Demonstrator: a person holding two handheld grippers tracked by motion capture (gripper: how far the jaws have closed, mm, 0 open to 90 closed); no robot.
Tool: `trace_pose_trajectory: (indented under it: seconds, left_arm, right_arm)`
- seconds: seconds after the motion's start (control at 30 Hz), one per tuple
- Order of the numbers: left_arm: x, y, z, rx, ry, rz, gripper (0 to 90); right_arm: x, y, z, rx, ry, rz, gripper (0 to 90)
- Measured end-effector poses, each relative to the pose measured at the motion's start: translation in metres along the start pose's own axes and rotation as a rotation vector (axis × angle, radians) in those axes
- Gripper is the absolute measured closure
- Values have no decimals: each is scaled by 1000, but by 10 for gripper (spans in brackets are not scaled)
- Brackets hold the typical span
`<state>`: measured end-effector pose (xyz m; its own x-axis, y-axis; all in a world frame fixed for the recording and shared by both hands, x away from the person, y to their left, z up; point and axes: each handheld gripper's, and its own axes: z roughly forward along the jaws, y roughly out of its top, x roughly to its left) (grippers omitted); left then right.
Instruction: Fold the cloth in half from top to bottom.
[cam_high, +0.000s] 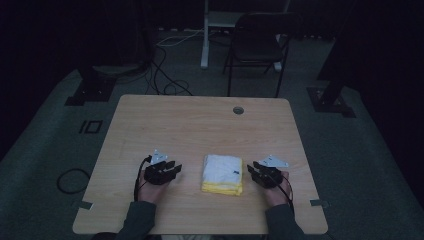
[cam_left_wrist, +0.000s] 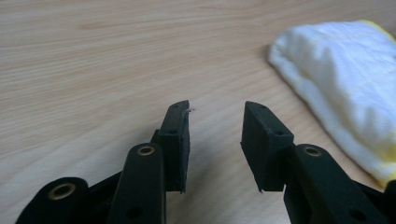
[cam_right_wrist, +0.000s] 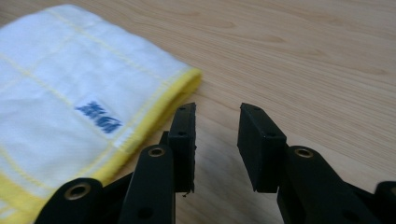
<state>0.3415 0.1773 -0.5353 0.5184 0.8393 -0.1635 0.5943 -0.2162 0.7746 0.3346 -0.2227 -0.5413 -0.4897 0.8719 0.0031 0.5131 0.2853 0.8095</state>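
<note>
A folded white towel (cam_high: 222, 173) with yellow edging lies near the middle of the tabletop's (cam_high: 200, 125) near edge. The left hand-held gripper (cam_high: 172, 168) and the right hand-held gripper (cam_high: 252, 169) flank it, each just beside it, jaws parted and grasping nothing.

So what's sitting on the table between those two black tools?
A folded white towel with yellow edging lies between the left tool and the right tool, touching neither; the high view shows it.
</note>
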Motion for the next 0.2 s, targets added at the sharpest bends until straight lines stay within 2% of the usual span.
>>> trace_pose_trajectory:
  seconds: [0.13,0.2]
  left_arm:
    - [8,0,-2,1,17,-24,622]
    - [11,1,-2,-4,2,-47,621]
  right_arm:
    - [-5,-1,1,8,-10,17,672]
    - [-6,-1,1,12,-10,23,671]
